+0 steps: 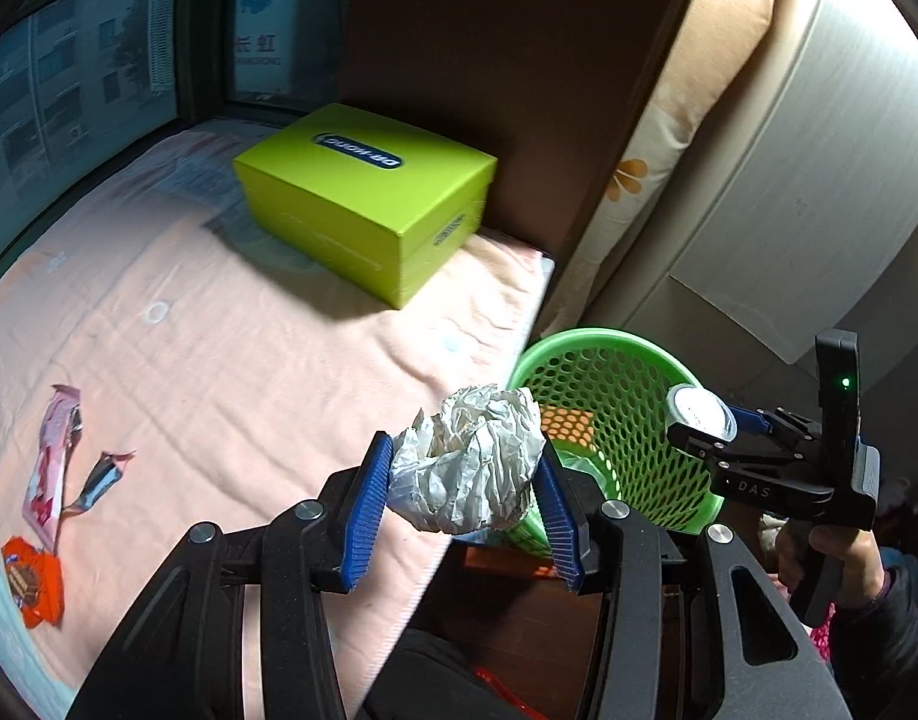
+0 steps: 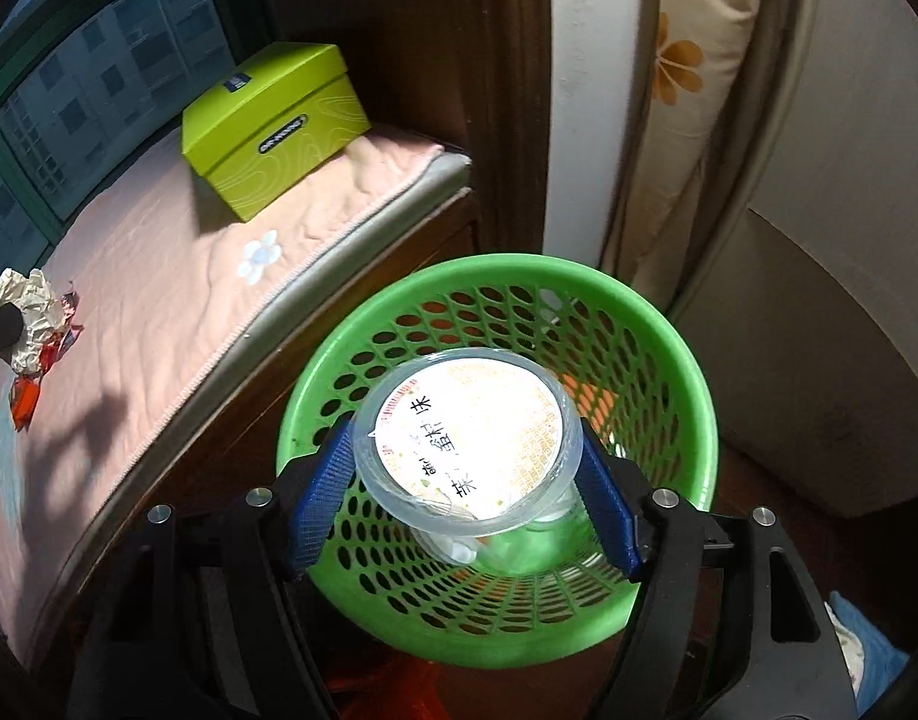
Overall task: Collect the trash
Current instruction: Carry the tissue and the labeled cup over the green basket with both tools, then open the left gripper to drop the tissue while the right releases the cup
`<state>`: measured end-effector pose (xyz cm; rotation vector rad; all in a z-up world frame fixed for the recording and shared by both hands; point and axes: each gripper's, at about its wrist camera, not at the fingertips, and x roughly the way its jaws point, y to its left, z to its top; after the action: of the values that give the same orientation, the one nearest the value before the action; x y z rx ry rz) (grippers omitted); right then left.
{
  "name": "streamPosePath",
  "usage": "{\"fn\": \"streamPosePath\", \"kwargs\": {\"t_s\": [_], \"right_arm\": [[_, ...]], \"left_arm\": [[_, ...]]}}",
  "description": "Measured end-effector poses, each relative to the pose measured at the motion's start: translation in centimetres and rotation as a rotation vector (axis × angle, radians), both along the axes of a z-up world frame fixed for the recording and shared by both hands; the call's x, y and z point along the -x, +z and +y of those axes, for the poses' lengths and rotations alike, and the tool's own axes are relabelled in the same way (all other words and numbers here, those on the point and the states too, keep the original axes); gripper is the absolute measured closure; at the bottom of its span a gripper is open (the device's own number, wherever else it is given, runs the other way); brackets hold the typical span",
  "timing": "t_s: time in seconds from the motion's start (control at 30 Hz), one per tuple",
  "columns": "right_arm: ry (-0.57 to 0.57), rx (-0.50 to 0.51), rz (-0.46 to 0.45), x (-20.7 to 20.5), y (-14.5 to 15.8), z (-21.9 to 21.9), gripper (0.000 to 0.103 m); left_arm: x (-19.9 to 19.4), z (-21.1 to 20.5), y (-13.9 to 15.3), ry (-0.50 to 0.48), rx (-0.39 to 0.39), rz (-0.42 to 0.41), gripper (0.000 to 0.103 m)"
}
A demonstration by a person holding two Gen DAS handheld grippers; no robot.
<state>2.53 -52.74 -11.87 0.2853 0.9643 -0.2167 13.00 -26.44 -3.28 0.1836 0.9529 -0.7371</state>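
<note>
Green mesh basket (image 2: 657, 324) sits centre frame, right gripper (image 2: 468, 468) clamping a lidded plastic cup (image 2: 468, 426) above it. Left gripper (image 1: 468, 480) pinches crumpled paper (image 1: 468, 459) near the rim; released early, it could fall outside. Wrappers (image 1: 51, 468) lie lower left on the pink bedspread (image 1: 219, 348) by a window.

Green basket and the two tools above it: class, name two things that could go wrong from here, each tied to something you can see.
1. The left tool holds the crumpled paper near the basket rim, beside the bed edge; released now, it might fall outside.
2. The right tool grips the plastic cup over the basket. Its clear wall looks thin, so squeezing may crush it, or it may slip early.
</note>
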Motion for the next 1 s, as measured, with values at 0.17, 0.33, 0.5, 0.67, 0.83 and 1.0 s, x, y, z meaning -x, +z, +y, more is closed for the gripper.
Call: {"fn": "streamPosePath", "kwargs": {"t_s": [0.17, 0.33, 0.5, 0.67, 0.83, 1.0], "right_arm": [[-0.032, -0.009, -0.014, 1.3, 0.2, -1.4, 0.027], [-0.048, -0.012, -0.045, 2.7, 1.1, -2.3, 0.026], [-0.067, -0.013, -0.082, 4.0, 2.3, -3.0, 0.025], [-0.086, -0.003, -0.115, 5.3, 3.5, -3.6, 0.025], [-0.112, -0.014, -0.136, 6.6, 4.0, -4.4, 0.025], [-0.124, -0.021, -0.140, 7.5, 4.0, -4.8, 0.025]], "left_arm": [[0.7, -2.5, -0.6, -0.046, -0.012, 0.014, 0.057], [1.5, -4.8, -1.6, -0.084, -0.023, 0.028, 0.057], [2.3, -7.3, -2.7, -0.120, -0.027, 0.057, 0.057], [3.1, -9.7, -3.9, -0.159, -0.037, 0.083, 0.056], [3.8, -11.7, -5.2, -0.179, -0.050, 0.120, 0.052], [4.7, -13.2, -6.0, -0.207, -0.050, 0.149, 0.045]]}}
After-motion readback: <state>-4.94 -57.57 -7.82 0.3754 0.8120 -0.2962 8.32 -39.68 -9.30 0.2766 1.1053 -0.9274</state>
